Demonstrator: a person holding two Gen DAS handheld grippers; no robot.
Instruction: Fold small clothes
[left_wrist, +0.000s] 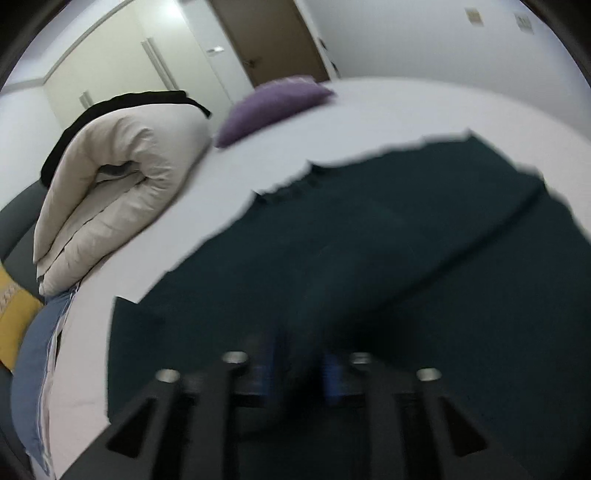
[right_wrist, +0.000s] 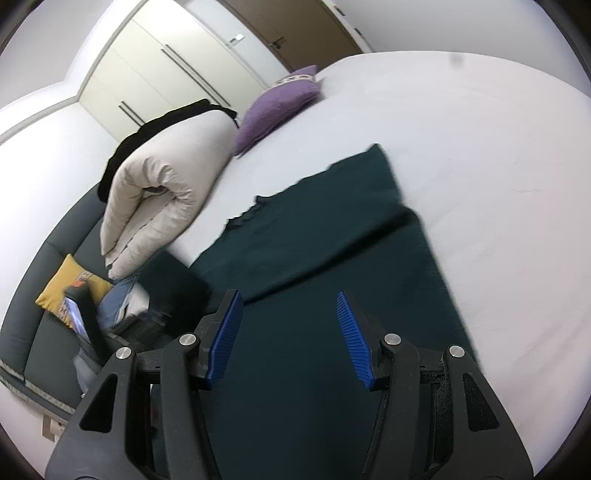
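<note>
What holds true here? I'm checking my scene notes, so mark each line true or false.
1. The dark green garment lies on the white bed. True.
2. The purple cushion sits on the garment. False: it lies apart from it, further up the bed.
3. The right gripper stands open with nothing between its pads. True.
4. The folded cream duvet covers the garment. False: it lies beside it, at the bed's edge.
5. A yellow cushion rests on the dark sofa. True.
</note>
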